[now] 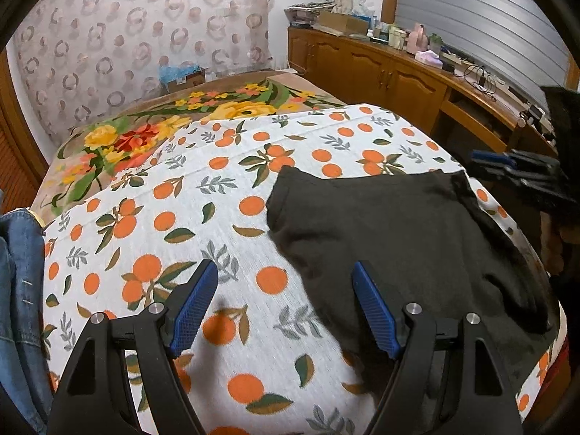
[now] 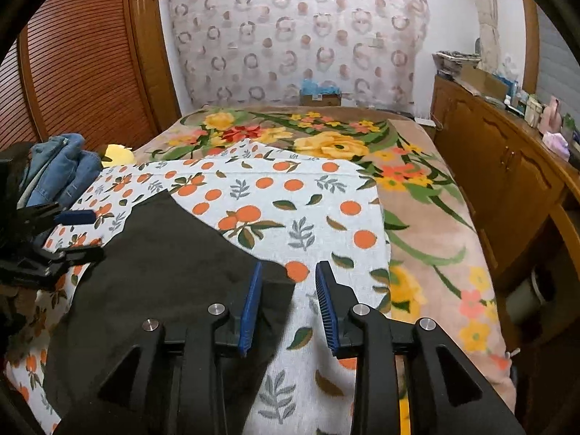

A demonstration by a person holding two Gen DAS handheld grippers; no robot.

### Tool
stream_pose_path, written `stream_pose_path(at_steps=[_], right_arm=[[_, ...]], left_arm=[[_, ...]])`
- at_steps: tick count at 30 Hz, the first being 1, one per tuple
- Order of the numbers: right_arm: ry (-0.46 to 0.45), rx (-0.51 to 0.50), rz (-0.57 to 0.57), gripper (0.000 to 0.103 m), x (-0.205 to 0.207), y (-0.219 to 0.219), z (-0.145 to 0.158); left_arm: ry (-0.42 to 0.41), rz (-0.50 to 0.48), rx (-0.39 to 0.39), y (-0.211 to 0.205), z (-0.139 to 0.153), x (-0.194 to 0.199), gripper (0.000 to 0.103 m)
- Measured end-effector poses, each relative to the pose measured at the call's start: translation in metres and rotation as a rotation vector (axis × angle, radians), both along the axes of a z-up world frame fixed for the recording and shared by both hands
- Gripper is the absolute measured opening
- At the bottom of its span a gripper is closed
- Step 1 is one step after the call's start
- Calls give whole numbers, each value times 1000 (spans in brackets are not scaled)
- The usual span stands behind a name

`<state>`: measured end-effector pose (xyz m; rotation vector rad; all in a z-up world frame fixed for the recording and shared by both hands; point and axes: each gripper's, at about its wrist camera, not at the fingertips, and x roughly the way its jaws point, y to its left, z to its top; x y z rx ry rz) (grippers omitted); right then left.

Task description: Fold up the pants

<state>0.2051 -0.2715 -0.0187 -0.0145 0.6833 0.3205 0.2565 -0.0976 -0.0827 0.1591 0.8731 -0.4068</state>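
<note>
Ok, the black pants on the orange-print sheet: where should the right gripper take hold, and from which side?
Probably the near corner of the black pants, just left of the open right gripper. There the fabric ends in a free edge lying flat on the orange-print sheet, so come in low from the sheet side and slide one finger under. The left gripper hangs open too.

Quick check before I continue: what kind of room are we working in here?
Most likely a home bedroom. The black pants lie on a bed with an orange-print sheet over a floral blanket, a cluttered wooden sideboard lines one wall, and a louvred wooden door stands nearby.
</note>
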Motion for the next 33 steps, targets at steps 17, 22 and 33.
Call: stream_pose_path(at_steps=[17, 22, 33], right_arm=[[52, -33, -30, 12, 17, -9, -10], [50, -13, -69, 12, 17, -18, -8], [86, 35, -36, 30, 14, -18, -15]], left_arm=[[24, 10, -21, -4, -3, 43, 66], [44, 15, -32, -5, -8, 51, 64], [92, 6, -93, -7, -15, 55, 57]])
